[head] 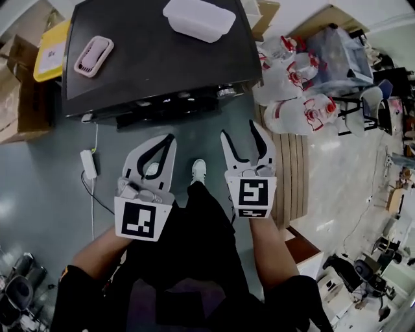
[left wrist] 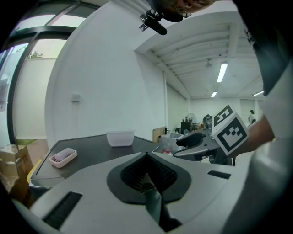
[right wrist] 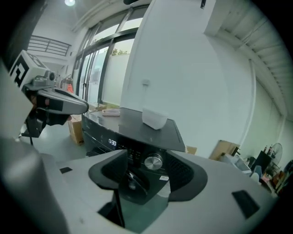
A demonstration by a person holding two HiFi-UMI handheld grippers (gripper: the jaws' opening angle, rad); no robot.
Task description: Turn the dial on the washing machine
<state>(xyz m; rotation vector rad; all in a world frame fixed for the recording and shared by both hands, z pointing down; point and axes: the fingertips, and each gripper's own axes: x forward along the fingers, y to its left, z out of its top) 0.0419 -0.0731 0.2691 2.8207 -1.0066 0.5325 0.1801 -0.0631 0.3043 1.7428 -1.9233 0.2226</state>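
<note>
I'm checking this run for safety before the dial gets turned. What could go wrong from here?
1. The right claw is open but not yet at the dial, which sits near the lit display; a skewed approach might hit that instead.
2. The dial looks smooth and shiny, so the claw may slip.
3. A white adapter and its cable lie on the floor near the shoe: a possible trip.

Dark washing machine top [head: 155,61], ahead of the left hand-held gripper [head: 157,155] and right hand-held gripper [head: 238,130], carries a pink case [head: 93,56] off to the left and a translucent tub [head: 198,19] farther back.
</note>
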